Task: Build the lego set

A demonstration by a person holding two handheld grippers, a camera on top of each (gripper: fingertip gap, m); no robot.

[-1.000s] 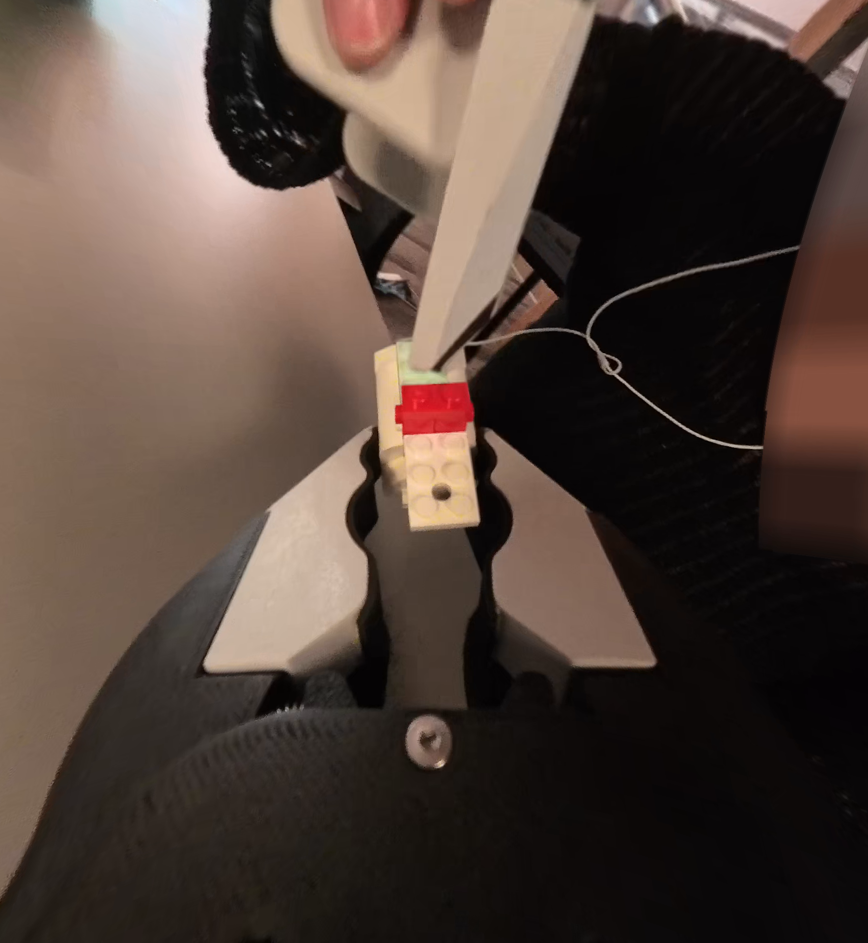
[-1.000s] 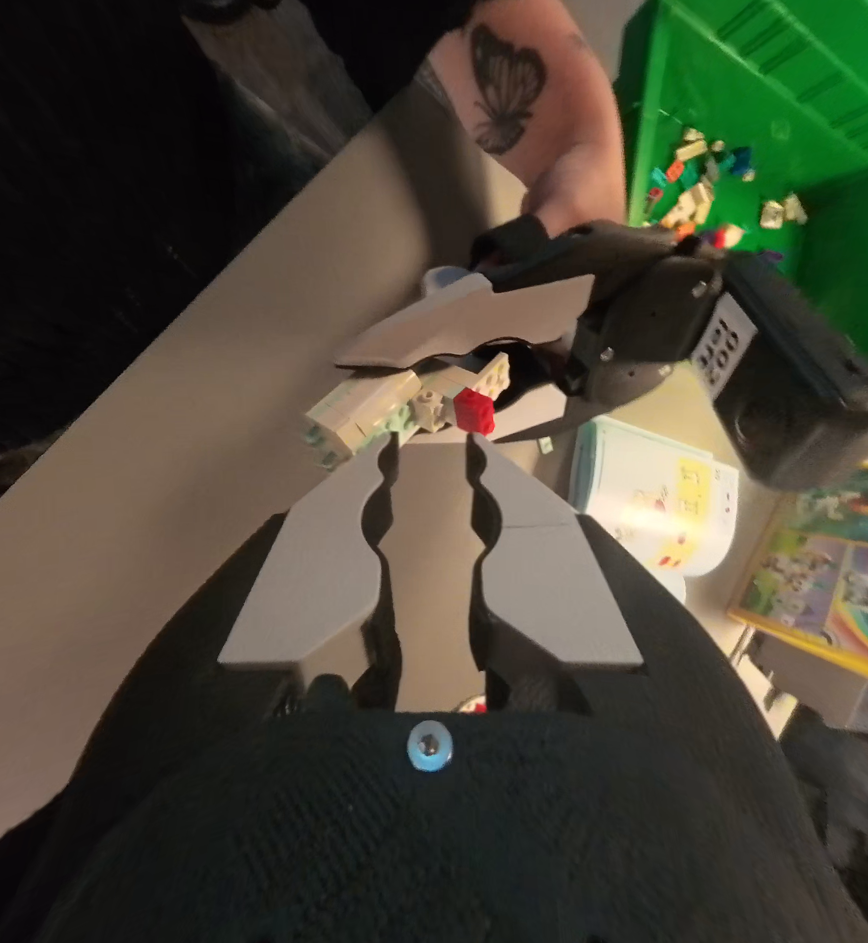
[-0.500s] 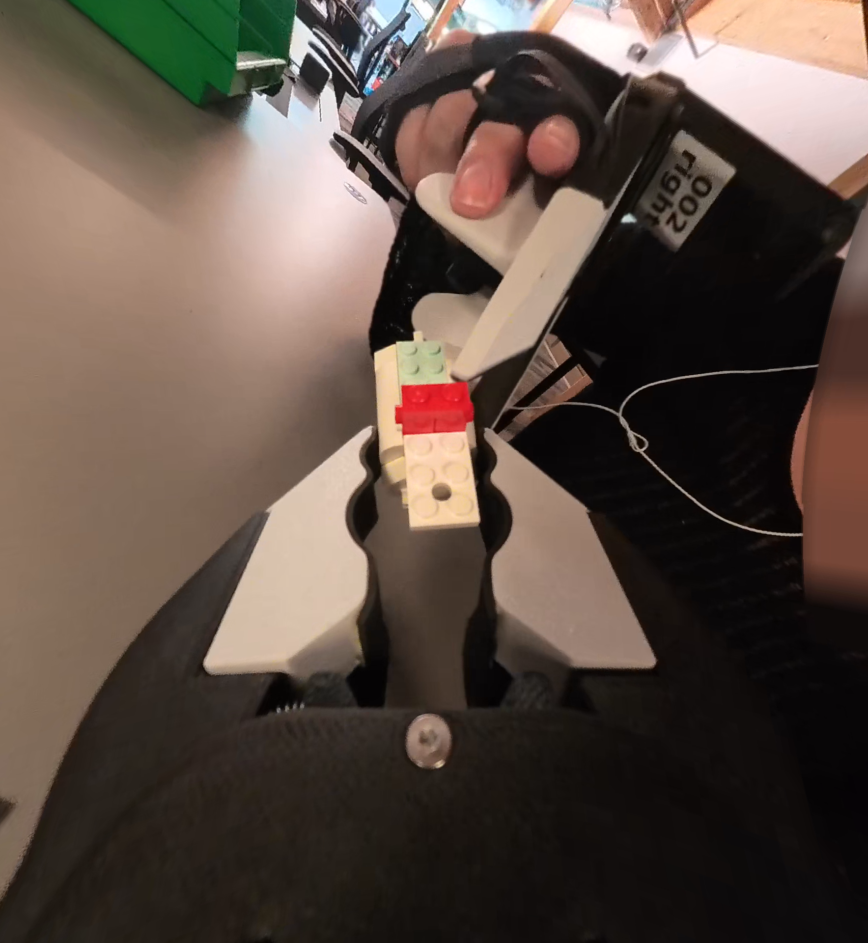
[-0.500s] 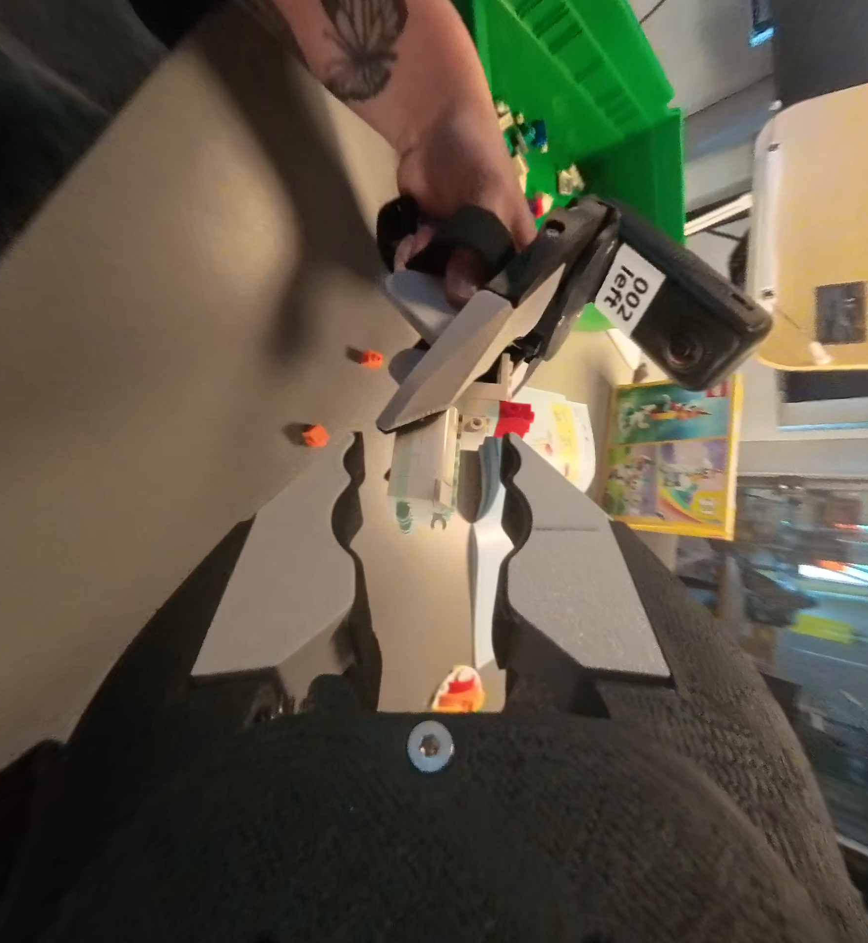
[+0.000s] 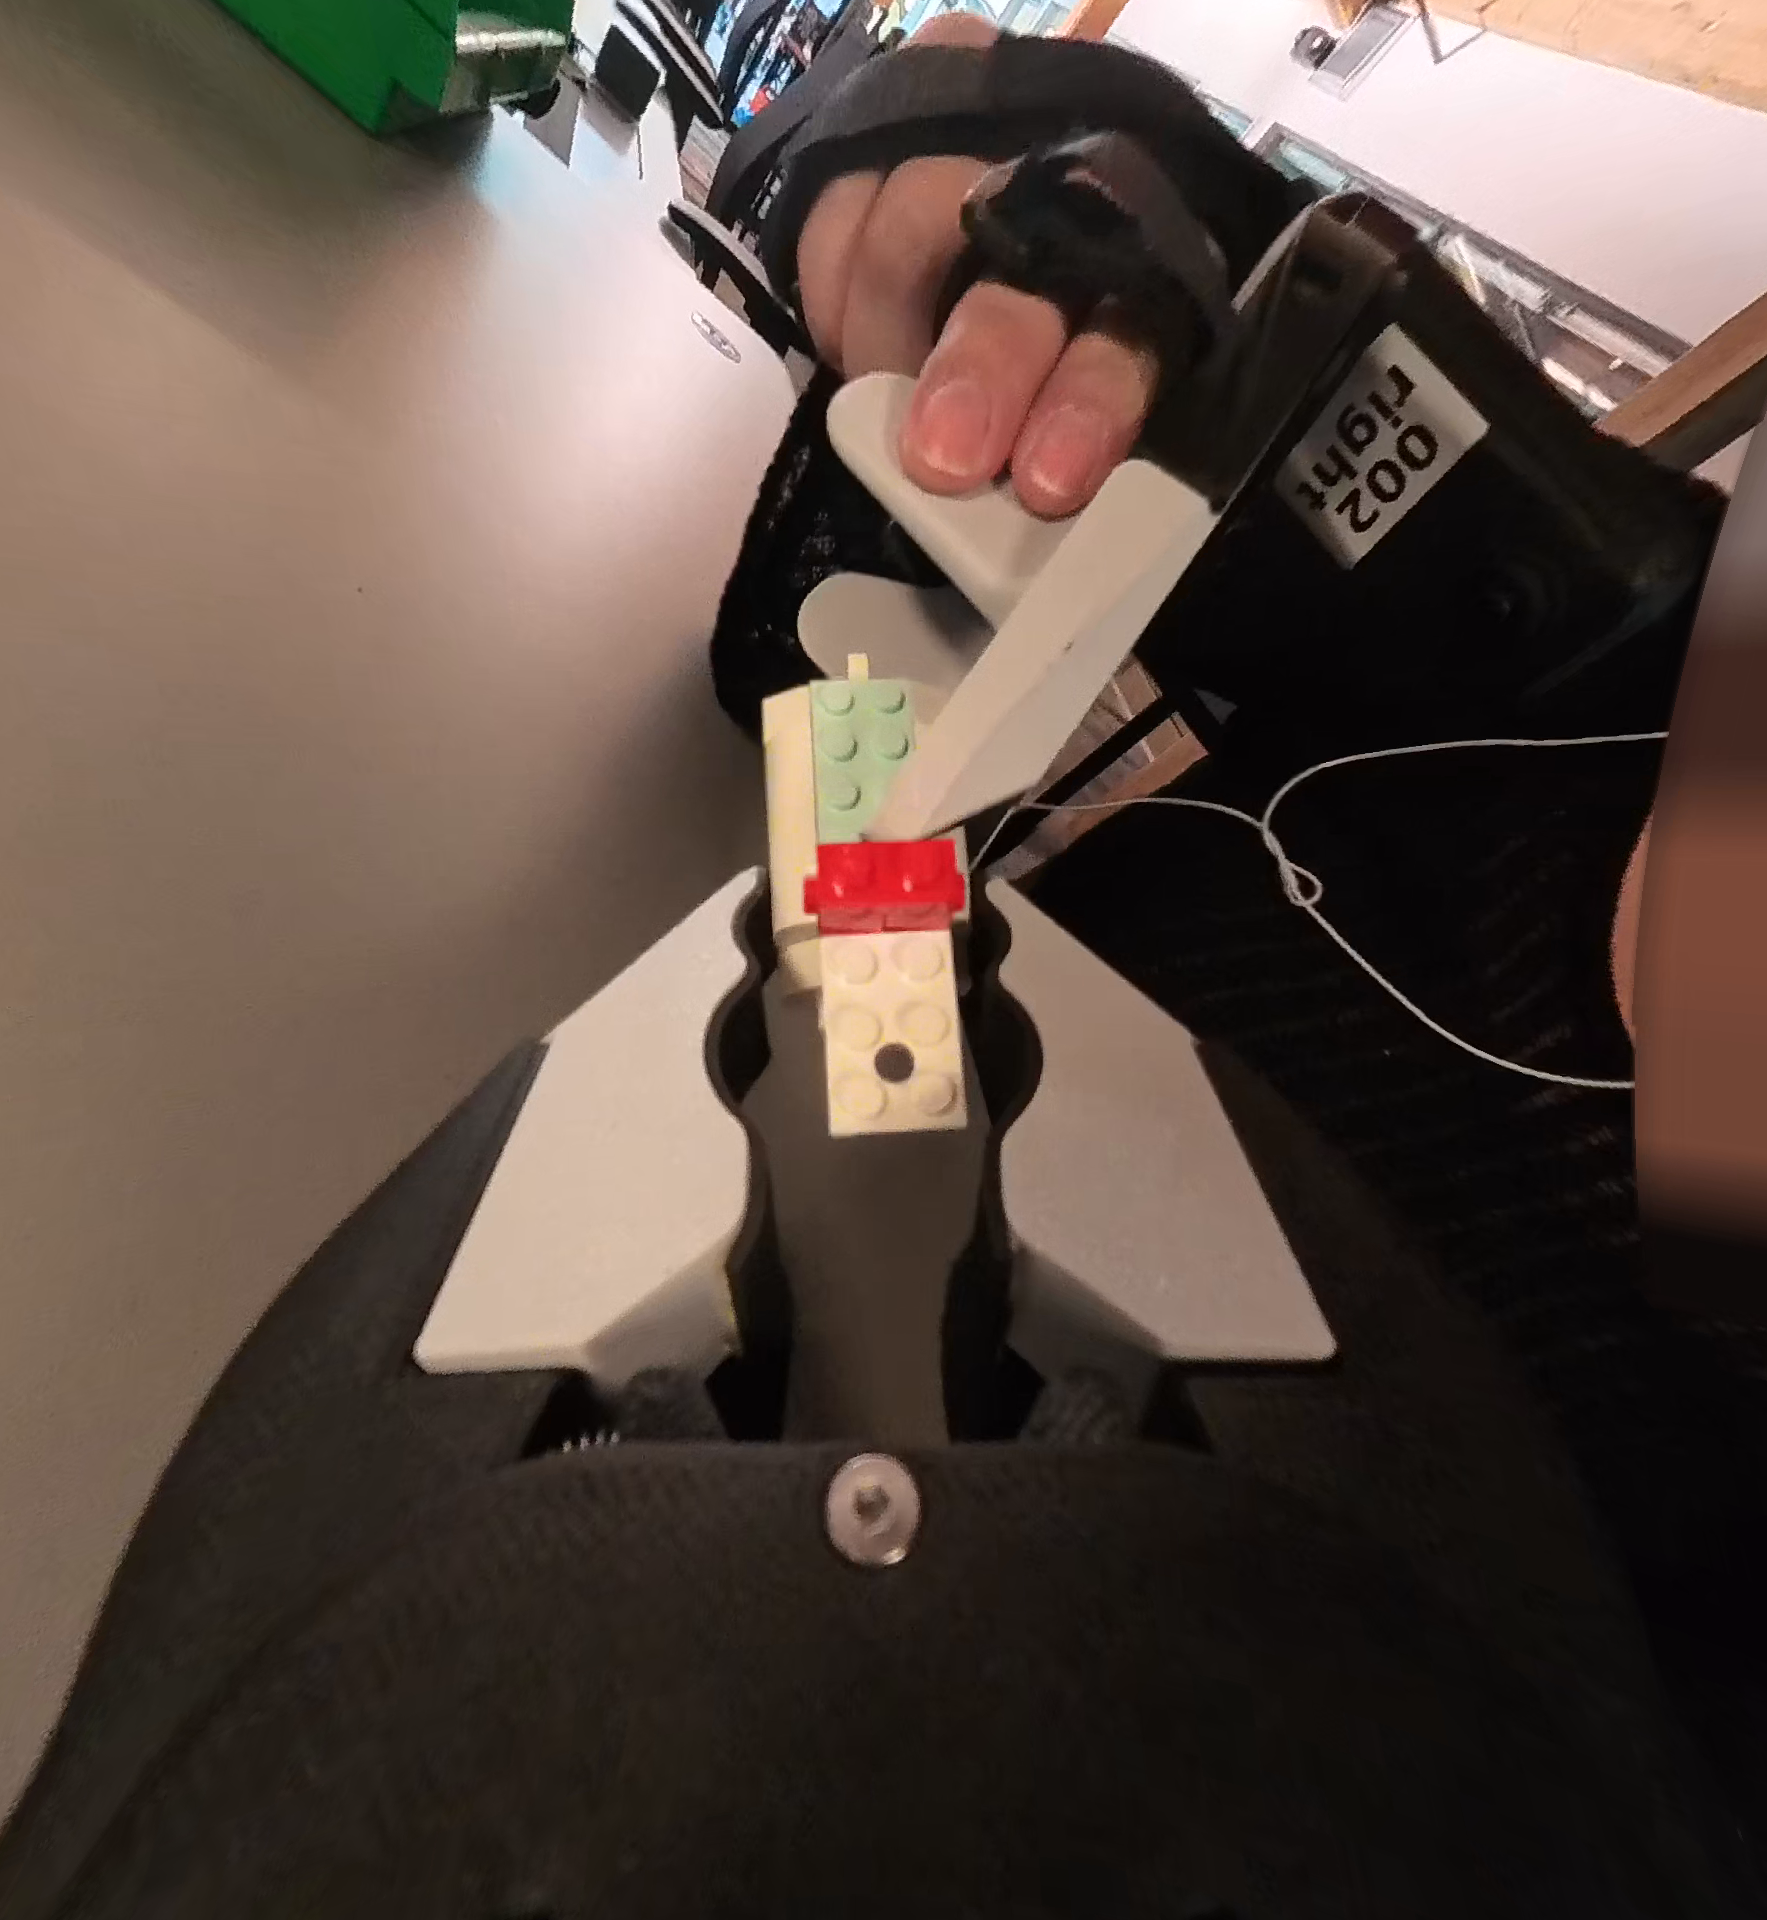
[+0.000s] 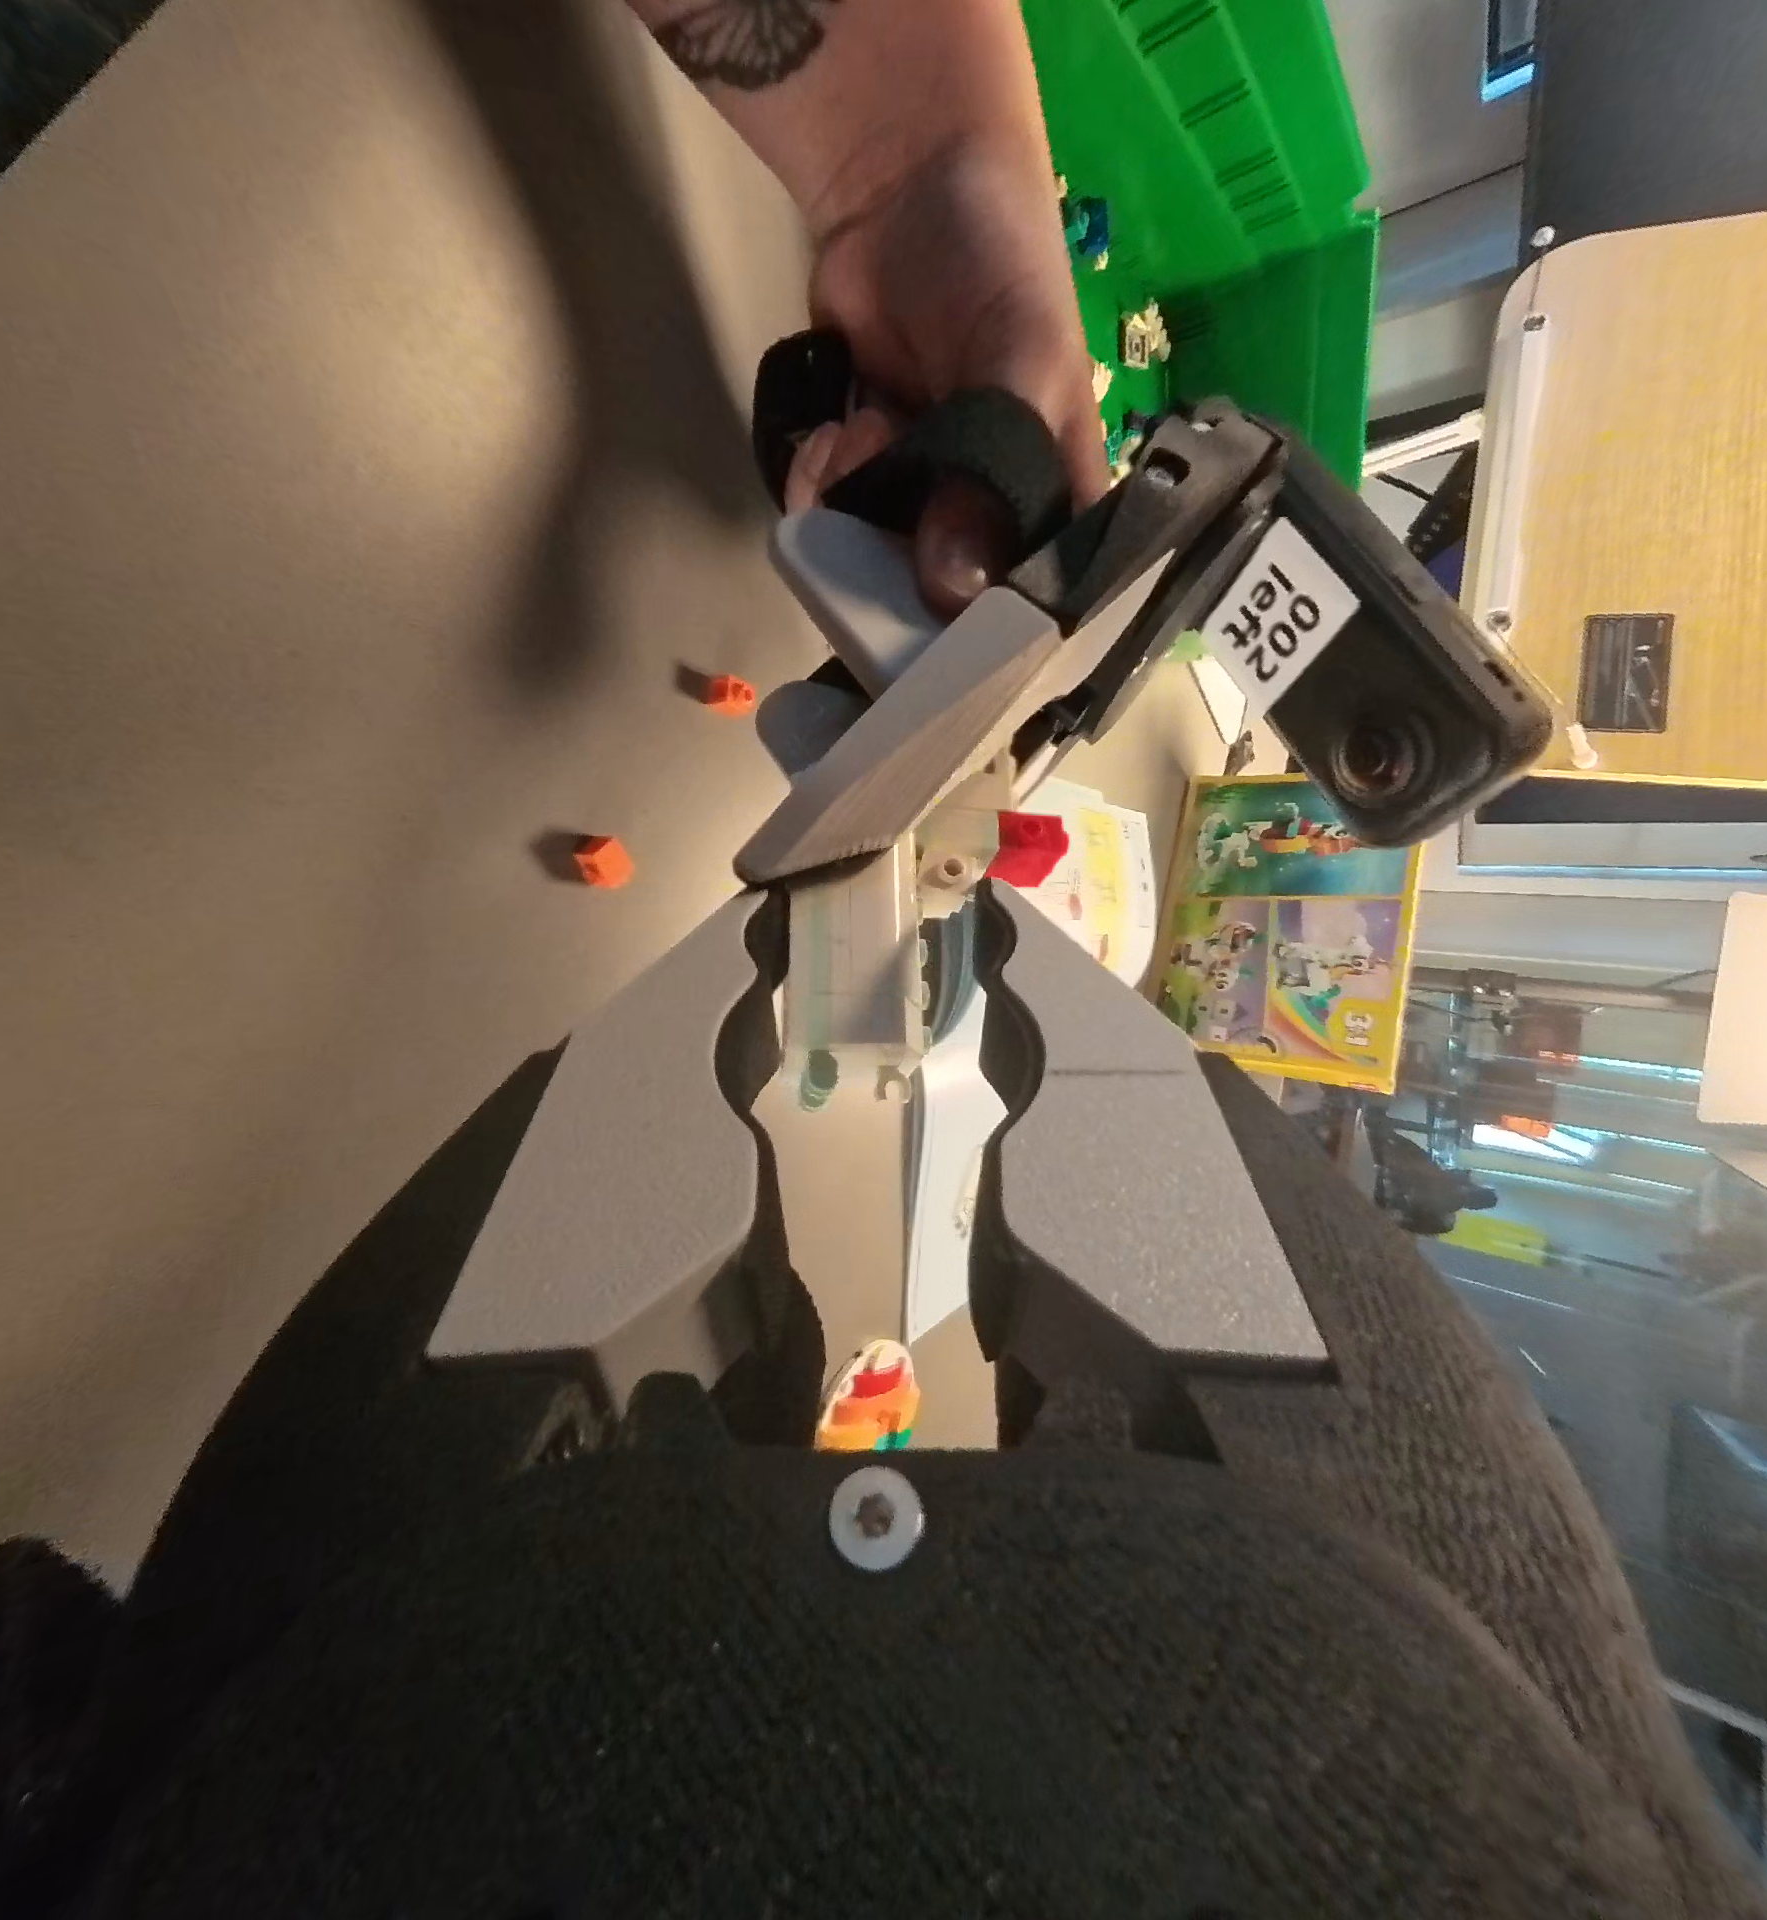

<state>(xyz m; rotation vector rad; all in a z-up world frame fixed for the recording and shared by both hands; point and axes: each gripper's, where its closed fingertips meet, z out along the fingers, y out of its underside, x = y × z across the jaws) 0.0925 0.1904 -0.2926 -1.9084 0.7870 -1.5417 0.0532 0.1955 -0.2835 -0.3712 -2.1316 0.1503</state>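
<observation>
My left gripper [image 5: 874, 894] is shut on a small lego assembly [image 5: 889, 1029] of a white plate, a red brick [image 5: 884, 878] and a mint green plate [image 5: 863, 748], held above the table. In the right wrist view the assembly [image 6: 848, 987] shows edge-on, reaching in between the fingers of my right gripper [image 6: 874, 904]. The right jaws stand apart around it, one finger against its mint side, a gap on the other side. That right finger [image 5: 1014, 707] touches the mint plate beside the red brick. A left finger [image 6: 910, 748] lies over the assembly.
Two orange bricks [image 6: 588, 860] [image 6: 723, 691] lie on the grey table [image 6: 235, 520]. A green bin [image 6: 1253, 156] with loose bricks stands behind, and a lego box [image 6: 1284, 935] and booklet [image 6: 1107, 883] to the right. A thin thread [image 5: 1294, 894] hangs near the right gripper. The tips of both grippers are at nearly the same place.
The right gripper drew back from pressing on the assembly, turned, opened wider and came around its end. The left gripper has kept its hold.
</observation>
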